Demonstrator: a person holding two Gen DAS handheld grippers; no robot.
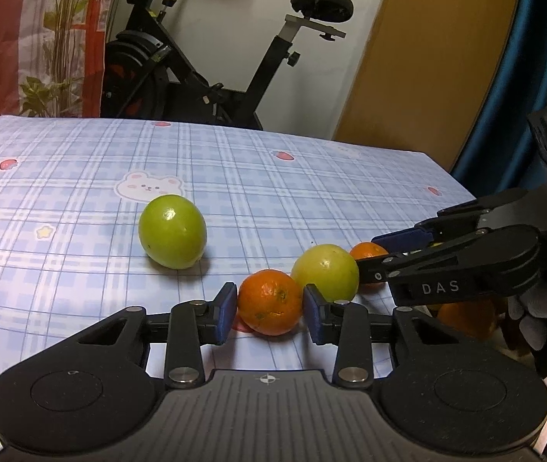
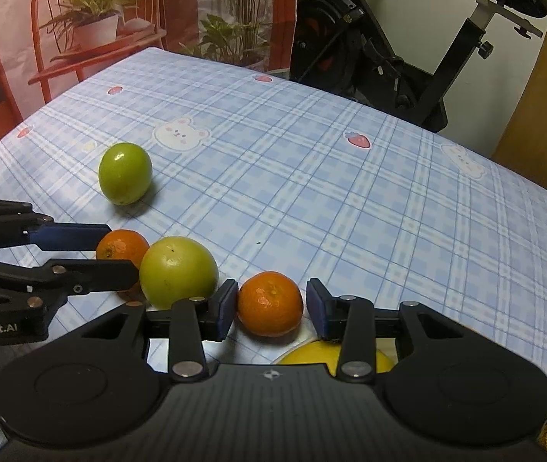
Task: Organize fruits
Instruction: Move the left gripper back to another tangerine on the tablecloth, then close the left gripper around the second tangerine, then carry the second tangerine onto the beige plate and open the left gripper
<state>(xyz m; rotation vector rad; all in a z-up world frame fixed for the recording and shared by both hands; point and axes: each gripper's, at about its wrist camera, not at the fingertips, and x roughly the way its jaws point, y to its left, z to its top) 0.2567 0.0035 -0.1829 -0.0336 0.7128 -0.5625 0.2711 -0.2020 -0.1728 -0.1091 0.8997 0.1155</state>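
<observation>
On the blue checked tablecloth (image 1: pixel 81 177) lie two small oranges, a yellow-green fruit and a green fruit. My left gripper (image 1: pixel 269 308) is shut on one orange (image 1: pixel 269 302), both blue pads against its sides. From the right wrist view, that left gripper (image 2: pixel 119 256) reaches in from the left around its orange (image 2: pixel 121 244). My right gripper (image 2: pixel 271 308) is shut on the other orange (image 2: pixel 269 304); the left wrist view shows this right gripper (image 1: pixel 368 256) at the right. The yellow-green fruit (image 1: pixel 325 271) (image 2: pixel 177 271) sits between the two oranges, touching them. The green fruit (image 1: pixel 173 231) (image 2: pixel 125 173) lies apart, farther back.
A yellow fruit (image 2: pixel 335 354) lies partly hidden under the right gripper near the table's front. An exercise bike (image 1: pixel 196 61) stands behind the table's far edge. A gloved hand (image 1: pixel 535 327) holds the right gripper. A blue curtain (image 1: pixel 535 57) hangs at the right.
</observation>
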